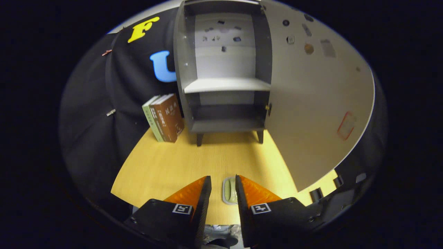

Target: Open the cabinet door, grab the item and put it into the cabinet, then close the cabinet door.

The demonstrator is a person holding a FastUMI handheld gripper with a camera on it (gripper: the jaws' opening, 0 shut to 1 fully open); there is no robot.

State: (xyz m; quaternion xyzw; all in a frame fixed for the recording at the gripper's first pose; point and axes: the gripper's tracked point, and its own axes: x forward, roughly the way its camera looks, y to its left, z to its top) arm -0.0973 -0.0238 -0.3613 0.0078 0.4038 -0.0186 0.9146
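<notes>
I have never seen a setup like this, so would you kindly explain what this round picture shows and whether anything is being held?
The camera rides on a handheld two-finger tool and looks forward along its fingers, which stand apart. Between them, on the wooden table, lies a small pale green item; whether the fingers touch it is unclear. Beyond stands a grey cabinet with its door swung open and its shelves bare. Two books lean beside the cabinet.
</notes>
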